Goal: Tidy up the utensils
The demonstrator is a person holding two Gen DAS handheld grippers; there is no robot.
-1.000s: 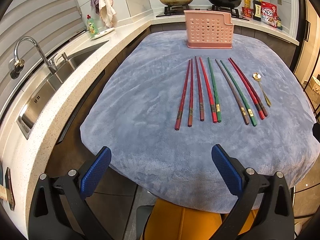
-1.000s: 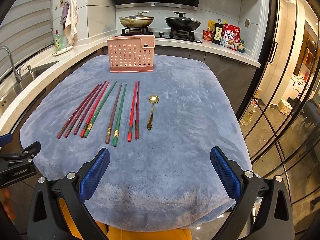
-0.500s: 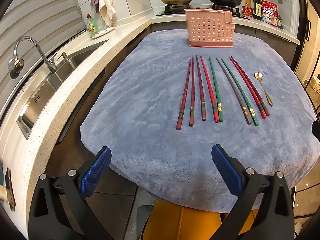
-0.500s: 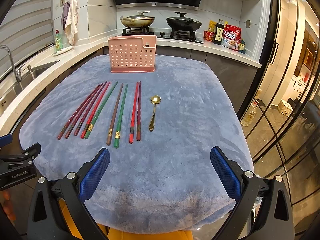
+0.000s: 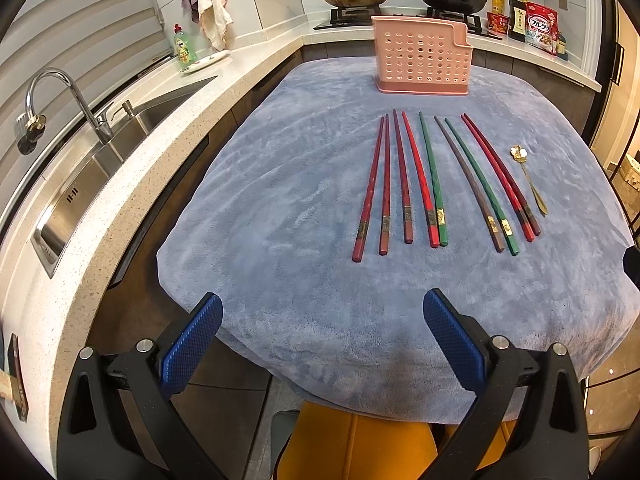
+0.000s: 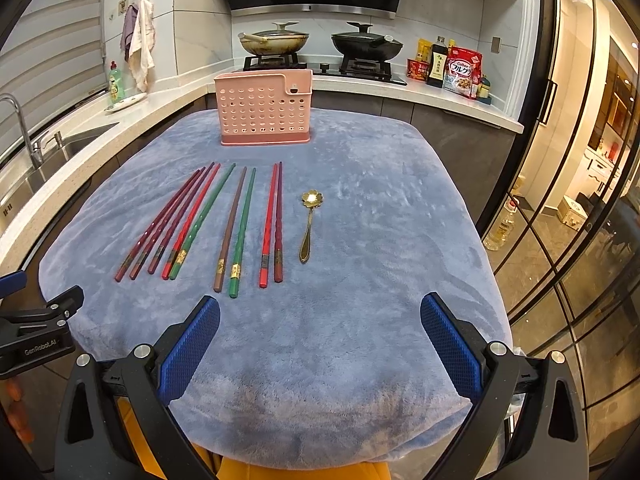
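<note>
Several red, green and brown chopsticks (image 5: 424, 184) (image 6: 236, 224) lie side by side on a blue-grey plush cloth (image 5: 280, 208) (image 6: 380, 240). To their right rests a gold flower-shaped spoon (image 5: 528, 178) (image 6: 309, 224). A pink perforated utensil holder (image 5: 420, 56) (image 6: 264, 108) stands upright at the cloth's far end. My left gripper (image 5: 320, 320) hovers open over the cloth's near edge, short of the chopsticks and holding nothing. My right gripper (image 6: 320, 320) is open too, just short of the chopstick ends. Part of the left gripper (image 6: 36, 332) shows at the right view's left edge.
A steel sink (image 5: 88, 168) with a tap (image 5: 60, 96) runs along the counter on the left. Behind the holder stands a stove with a pan (image 6: 274, 42) and a black wok (image 6: 366, 46), beside food packets (image 6: 460, 68). Glass doors (image 6: 560, 200) close off the right side.
Both grippers have moved forward a little towards the chopsticks and the holder, which now sit closer in both views. Both stay open; nothing on the cloth has moved.
</note>
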